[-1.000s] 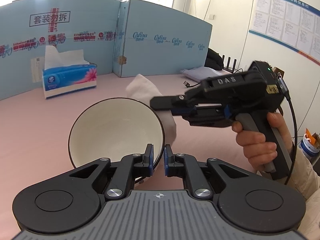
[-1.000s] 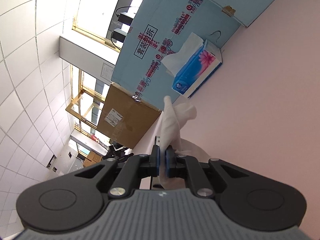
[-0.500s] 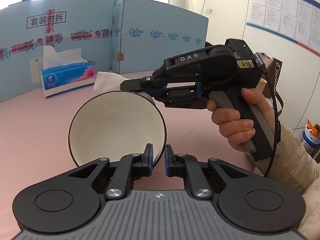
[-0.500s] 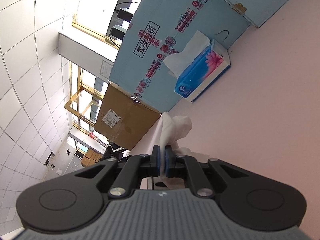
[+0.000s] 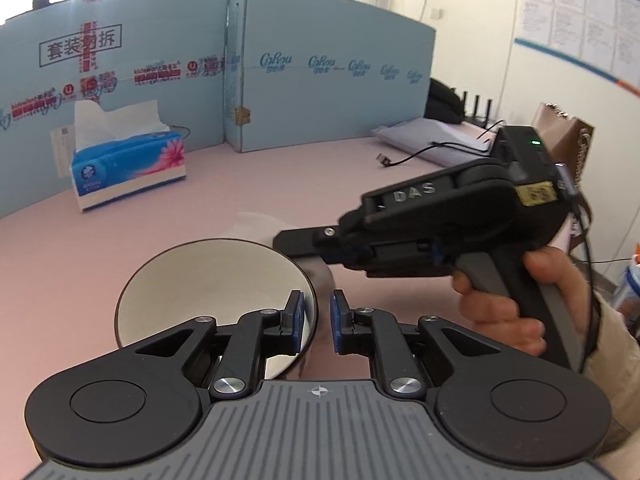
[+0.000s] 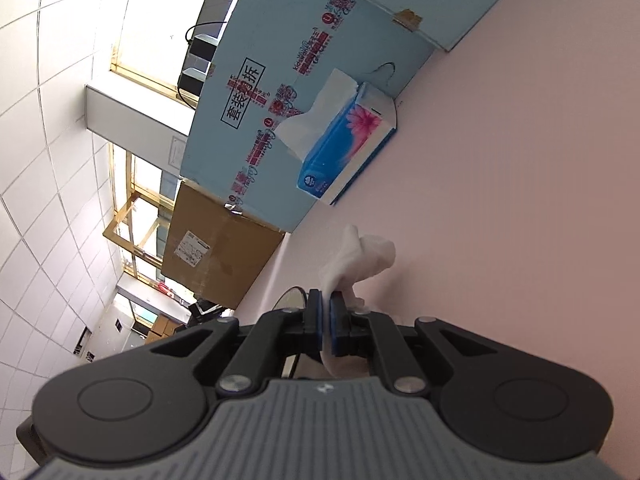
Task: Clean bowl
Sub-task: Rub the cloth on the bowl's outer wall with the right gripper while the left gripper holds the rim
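Note:
A white bowl with a dark rim (image 5: 208, 292) is held tilted above the pink table, its rim pinched between the pads of my left gripper (image 5: 317, 322). My right gripper (image 6: 326, 320) is shut on a crumpled white tissue (image 6: 356, 260). In the left wrist view the right gripper (image 5: 400, 232) sits just right of the bowl's far rim, and a blurred bit of the tissue (image 5: 256, 226) shows behind the rim. A sliver of the bowl's rim (image 6: 290, 298) shows left of the right gripper's fingers.
A blue tissue box (image 5: 128, 168) stands at the back left of the pink table (image 5: 80, 264), also in the right wrist view (image 6: 344, 148). Blue cardboard panels (image 5: 320, 80) wall the back. A cable (image 5: 420, 154) and folded cloth lie at the far right.
The right gripper with the tissue has dropped lower and drawn back to the right of the bowl's rim. The bowl stays pinched in the left gripper and sits a little lower.

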A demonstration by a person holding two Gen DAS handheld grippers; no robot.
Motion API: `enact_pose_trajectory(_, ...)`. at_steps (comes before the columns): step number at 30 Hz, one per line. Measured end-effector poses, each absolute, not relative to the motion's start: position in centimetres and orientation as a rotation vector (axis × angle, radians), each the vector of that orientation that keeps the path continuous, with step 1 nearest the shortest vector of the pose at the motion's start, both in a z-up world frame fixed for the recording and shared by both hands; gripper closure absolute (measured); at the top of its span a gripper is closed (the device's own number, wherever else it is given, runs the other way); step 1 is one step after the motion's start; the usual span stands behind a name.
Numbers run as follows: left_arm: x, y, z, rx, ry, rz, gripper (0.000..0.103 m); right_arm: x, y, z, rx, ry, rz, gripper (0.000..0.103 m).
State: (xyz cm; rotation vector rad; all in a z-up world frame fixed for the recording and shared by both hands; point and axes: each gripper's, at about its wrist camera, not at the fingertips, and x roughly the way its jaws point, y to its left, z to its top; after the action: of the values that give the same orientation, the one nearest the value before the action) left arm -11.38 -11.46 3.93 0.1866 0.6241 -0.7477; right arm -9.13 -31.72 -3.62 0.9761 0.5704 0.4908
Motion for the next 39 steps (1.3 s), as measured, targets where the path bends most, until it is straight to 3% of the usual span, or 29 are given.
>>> enact_pose_trajectory(6, -11.8, -10.8, 3.8, 0.210, 0.623, -0.763, 0.095, -9.8, -32.0, -3.6, 0.991, 0.566, 0.519, 0.096)
enact_pose_trajectory(39, -14.5, -5.5, 3.6, 0.260, 0.590, -0.942, 0.092, -5.6, -27.7, -3.2, 0.997, 0.675, 0.633, 0.096)
